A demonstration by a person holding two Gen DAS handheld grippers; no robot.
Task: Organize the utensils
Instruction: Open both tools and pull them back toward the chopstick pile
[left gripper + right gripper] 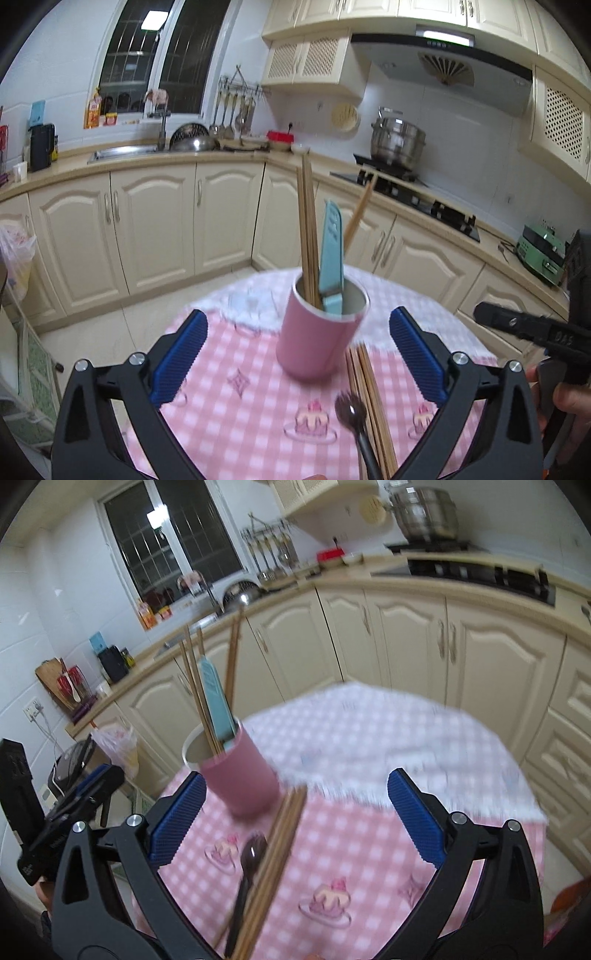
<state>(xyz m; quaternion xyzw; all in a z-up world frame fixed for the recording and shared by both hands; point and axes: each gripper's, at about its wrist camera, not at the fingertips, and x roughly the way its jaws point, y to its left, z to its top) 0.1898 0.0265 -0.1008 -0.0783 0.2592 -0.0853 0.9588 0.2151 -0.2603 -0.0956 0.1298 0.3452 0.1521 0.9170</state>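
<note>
Partly done — pink cup [320, 332] already holds several chopsticks [308, 236] plus a teal tool [332, 254]. Bundle of chopsticks [275, 864] and dark spoon [251, 853] lie on the tablecloth just beside the cup. Left gripper [297, 363] and right gripper [295, 821] — both spread wide, empty

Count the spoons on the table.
1. One dark spoon lies on the checked cloth beside the loose chopsticks, near the pink cup. Others may be hidden inside the cup.
</note>
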